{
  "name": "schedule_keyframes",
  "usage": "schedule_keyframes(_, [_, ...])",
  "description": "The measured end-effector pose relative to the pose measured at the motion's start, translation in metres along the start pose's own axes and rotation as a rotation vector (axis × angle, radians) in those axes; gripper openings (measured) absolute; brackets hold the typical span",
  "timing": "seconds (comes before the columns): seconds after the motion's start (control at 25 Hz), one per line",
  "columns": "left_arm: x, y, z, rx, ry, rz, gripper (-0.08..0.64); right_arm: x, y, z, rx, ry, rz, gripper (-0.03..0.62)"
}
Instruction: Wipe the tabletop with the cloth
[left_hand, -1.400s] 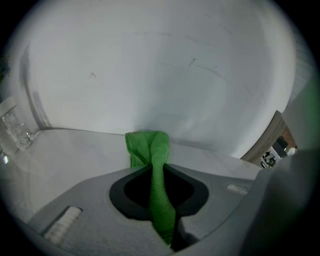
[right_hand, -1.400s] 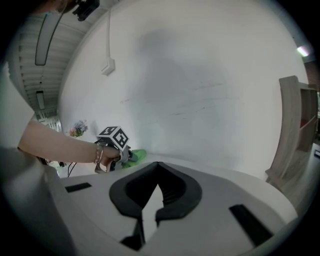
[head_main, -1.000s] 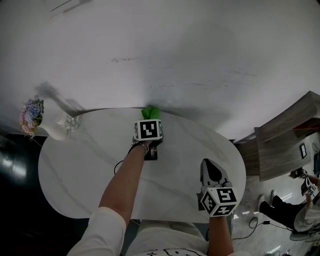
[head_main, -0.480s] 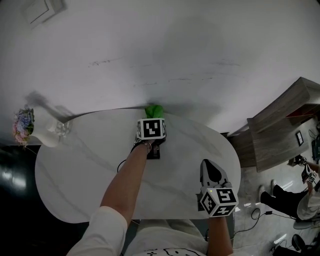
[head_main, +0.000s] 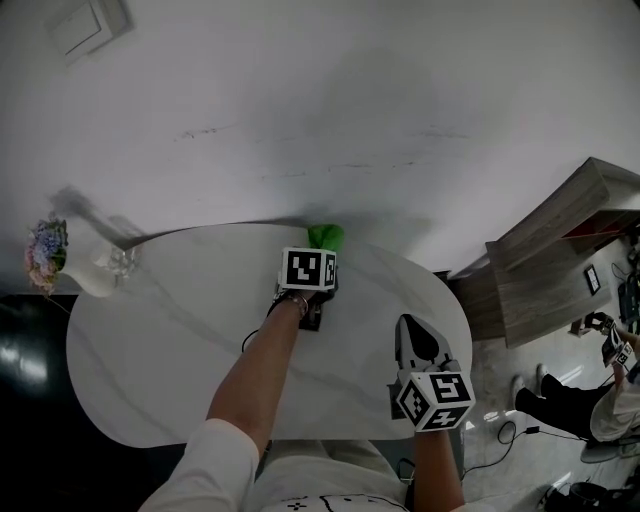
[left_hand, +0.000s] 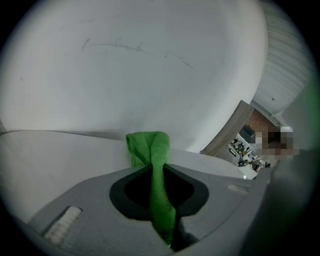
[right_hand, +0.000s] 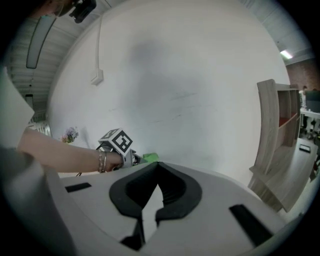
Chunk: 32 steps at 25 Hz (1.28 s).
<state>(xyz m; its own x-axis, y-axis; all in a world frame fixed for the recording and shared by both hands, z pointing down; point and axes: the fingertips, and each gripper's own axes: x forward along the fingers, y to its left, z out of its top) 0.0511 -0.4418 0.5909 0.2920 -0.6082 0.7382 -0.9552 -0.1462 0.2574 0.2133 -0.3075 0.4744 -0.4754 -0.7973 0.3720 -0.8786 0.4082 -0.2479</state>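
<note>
1. While your left gripper (left_hand: 156, 172) pinches the bright green cloth (left_hand: 149, 149) at the white oval tabletop's (head_main: 160, 340) far edge, upper centre, you seem mid-wipe.
2. Your right gripper (right_hand: 157, 170), lower right: jaws pressed together, empty.
3. Next, sweep the cloth back, pressed flat.

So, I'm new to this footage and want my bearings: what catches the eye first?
The bright green cloth, pinched in the left gripper at the far edge of the white oval tabletop, stands out. The right gripper, shut and empty, is over the near right side; a white vase of flowers stands at the left edge.
</note>
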Motion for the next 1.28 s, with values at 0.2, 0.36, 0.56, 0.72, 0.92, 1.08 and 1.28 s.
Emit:
schedule_keyframes(0.2, [-0.021,-0.018,0.007,-0.003,-0.072,-0.062,0.054,-0.005,-0.004,0.025,-0.066,-0.022,0.023,-0.006])
schedule_keyframes(0.36, [-0.050,-0.026,0.015,-0.002,-0.118,-0.091,0.054,-0.008,-0.005,0.024,-0.045,-0.017,0.049,-0.006])
schedule_keyframes(0.56, [-0.097,-0.034,0.020,-0.007,-0.187,-0.117,0.054,-0.011,0.000,0.026,-0.053,-0.013,0.082,-0.006])
schedule_keyframes(0.72, [-0.134,-0.030,0.022,-0.010,-0.245,-0.121,0.054,-0.015,0.007,0.028,-0.061,-0.018,0.104,-0.006])
schedule_keyframes(0.92, [-0.172,-0.031,0.024,-0.004,-0.304,-0.128,0.054,-0.020,0.014,0.029,-0.136,-0.005,0.092,-0.006])
schedule_keyframes(1.08, [-0.202,-0.028,0.019,0.060,-0.325,-0.122,0.054,-0.023,0.027,0.030,-0.169,-0.003,0.100,-0.006])
schedule_keyframes(1.28, [-0.240,-0.009,0.011,0.099,-0.383,-0.085,0.054,-0.028,0.043,0.028,-0.177,-0.005,0.107,-0.006])
